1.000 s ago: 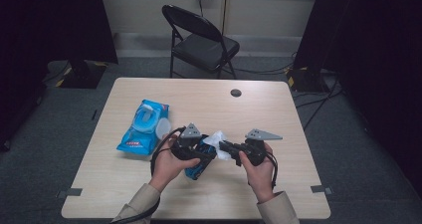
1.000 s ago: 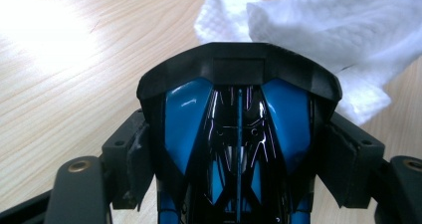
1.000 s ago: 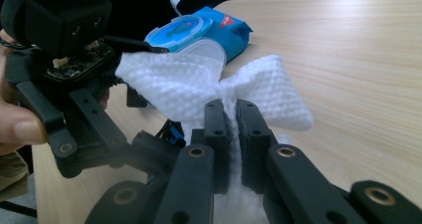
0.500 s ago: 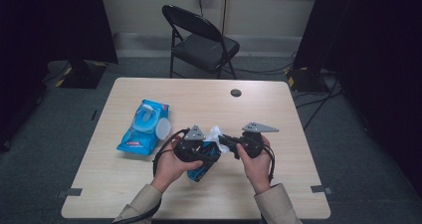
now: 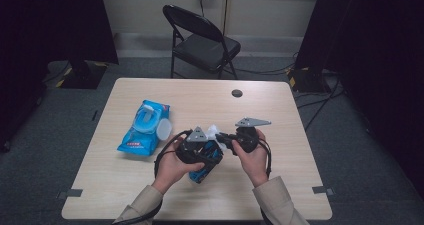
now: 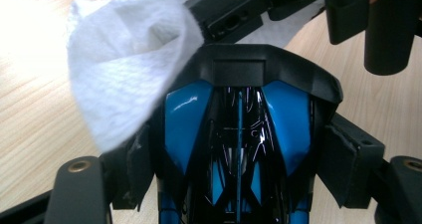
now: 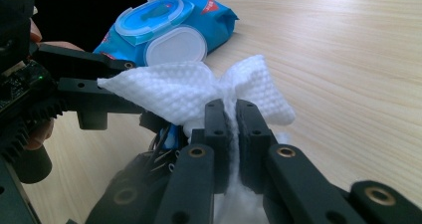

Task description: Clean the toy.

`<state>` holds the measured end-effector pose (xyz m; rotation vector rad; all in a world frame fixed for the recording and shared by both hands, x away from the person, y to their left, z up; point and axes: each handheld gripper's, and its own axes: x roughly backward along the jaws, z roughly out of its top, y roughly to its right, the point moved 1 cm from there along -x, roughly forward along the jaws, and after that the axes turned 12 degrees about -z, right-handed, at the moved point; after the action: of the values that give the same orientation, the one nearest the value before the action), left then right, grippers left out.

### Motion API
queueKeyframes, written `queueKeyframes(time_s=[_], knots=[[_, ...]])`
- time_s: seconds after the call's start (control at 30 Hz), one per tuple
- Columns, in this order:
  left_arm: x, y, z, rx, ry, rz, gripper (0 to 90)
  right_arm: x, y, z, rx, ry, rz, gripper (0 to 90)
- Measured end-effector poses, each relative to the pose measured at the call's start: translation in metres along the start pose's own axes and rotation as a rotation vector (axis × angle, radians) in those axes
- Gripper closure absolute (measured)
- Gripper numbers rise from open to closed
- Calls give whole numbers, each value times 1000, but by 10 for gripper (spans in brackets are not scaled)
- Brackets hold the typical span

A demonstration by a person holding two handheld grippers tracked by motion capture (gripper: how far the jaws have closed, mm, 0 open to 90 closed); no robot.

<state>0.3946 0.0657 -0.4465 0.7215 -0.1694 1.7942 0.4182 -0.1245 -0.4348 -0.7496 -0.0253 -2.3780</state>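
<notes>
The right gripper (image 5: 223, 136) is drifting rightward from where it sat a second ago, drawing the white wipe (image 7: 199, 92) with it. Far left, the blue wipes pack (image 5: 145, 126) is lying with its lid flipped open. At centre, the left gripper (image 5: 209, 157) is clamping a glossy blue-and-black toy car (image 6: 238, 149), jaws wide around its body. The right gripper's jaws are pinching shut on the wipe over the car's front. It looks soft, light and floppy; a bunched fold is the best grip.
</notes>
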Motion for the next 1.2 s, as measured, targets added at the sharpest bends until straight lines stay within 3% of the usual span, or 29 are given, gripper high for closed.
queueKeyframes(time_s=[0.5,0.7,0.93,1.2], knots=[[1,3,2,-21,19,-9,256,-9,4,4,12,-27,-11,854],[13,-3,4,-7,37,20,256,7,11,8,13,24,-30,854],[20,-12,0,20,41,48,256,27,15,7,-5,78,-16,854],[20,-17,1,30,36,68,256,36,1,0,0,111,34,854]])
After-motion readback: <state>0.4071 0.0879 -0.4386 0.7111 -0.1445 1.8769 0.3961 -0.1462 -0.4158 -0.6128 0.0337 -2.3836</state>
